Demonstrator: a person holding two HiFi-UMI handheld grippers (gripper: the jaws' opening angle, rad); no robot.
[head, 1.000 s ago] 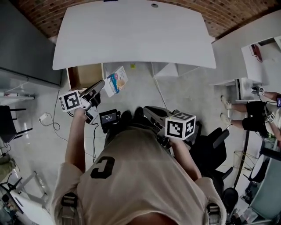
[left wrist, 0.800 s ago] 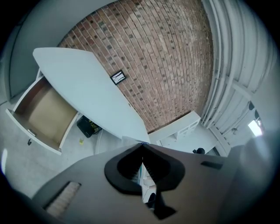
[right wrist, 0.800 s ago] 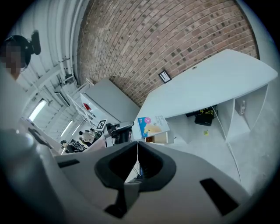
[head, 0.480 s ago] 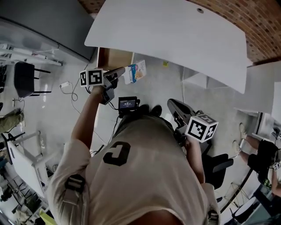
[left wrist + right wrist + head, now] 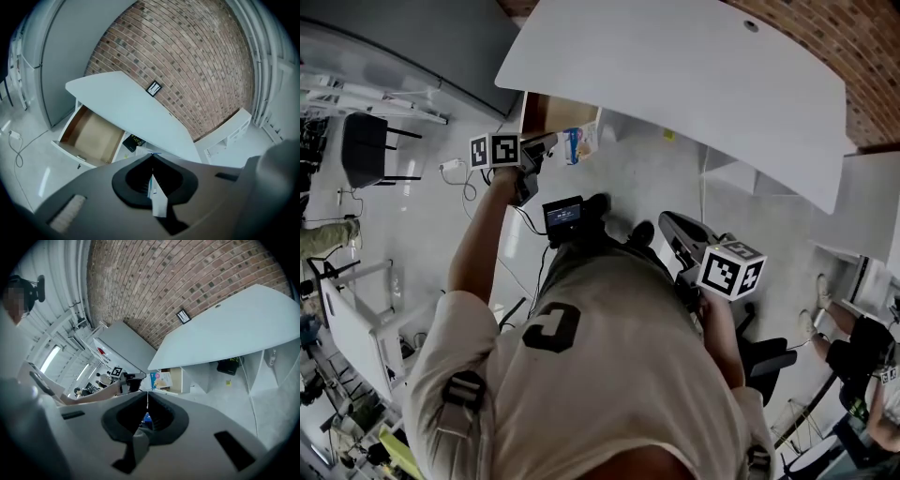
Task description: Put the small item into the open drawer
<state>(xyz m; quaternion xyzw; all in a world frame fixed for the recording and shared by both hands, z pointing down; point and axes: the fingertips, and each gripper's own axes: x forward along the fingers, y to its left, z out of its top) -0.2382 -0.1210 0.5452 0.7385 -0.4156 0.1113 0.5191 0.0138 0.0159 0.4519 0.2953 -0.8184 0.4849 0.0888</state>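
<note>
Rear of open wooden drawer [image 5: 546, 112] hidden beneath front edge of white curved desk top [image 5: 694, 84]. Print on flat white-and-blue packet [image 5: 578, 142] too small to read. Dark object [image 5: 134, 142] under desk unidentifiable. Second person [image 5: 853, 352] cut off by right frame edge.

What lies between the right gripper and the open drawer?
In the right gripper view, the packet, pinched in the left gripper, hangs right in front of the drawer; the rest of the stretch is bare floor.
</note>
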